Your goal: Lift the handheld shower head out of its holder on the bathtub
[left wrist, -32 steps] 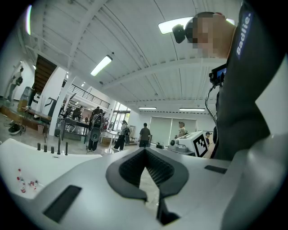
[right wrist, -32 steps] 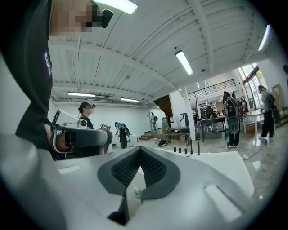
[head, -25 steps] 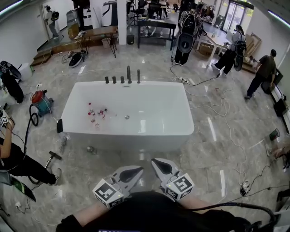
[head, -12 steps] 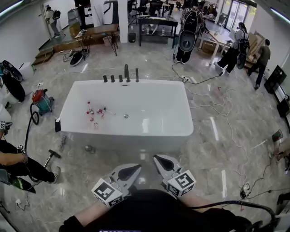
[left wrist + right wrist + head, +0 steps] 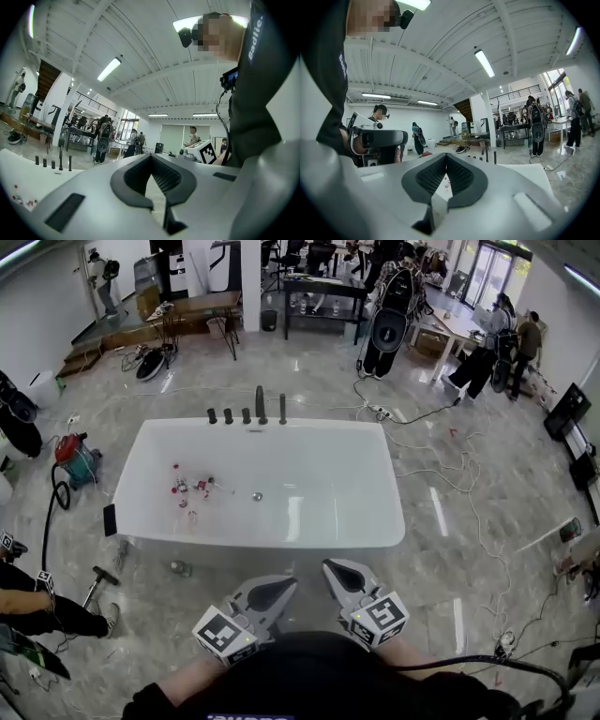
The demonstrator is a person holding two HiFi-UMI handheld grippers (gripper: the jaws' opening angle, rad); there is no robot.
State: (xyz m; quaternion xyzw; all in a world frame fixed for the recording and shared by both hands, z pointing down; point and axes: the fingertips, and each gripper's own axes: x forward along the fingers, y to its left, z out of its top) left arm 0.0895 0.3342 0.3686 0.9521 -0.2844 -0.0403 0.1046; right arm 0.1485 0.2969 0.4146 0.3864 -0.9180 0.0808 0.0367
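- We hold the left gripper [image 5: 281, 589] and right gripper [image 5: 331, 570] at six o'clock, jaws closed and empty: nothing is reachable.
- The shower head [image 5: 282, 407] stands in its holder [image 5: 282, 421] at twelve o'clock, on the bathtub [image 5: 375, 521] far rim.

Slim dark handheld shower head [image 5: 282, 409] upright in holder [image 5: 282, 422], rightmost of 5 fixtures [image 5: 228, 415] on white bathtub [image 5: 281, 538] far rim.

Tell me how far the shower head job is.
Done: nothing; the tap fittings stand untouched on the bathtub's far rim. In hand: the left hand-held gripper and the right hand-held gripper are shut and empty, on its near side. Left: reach the shower head, grip it, lift it out.
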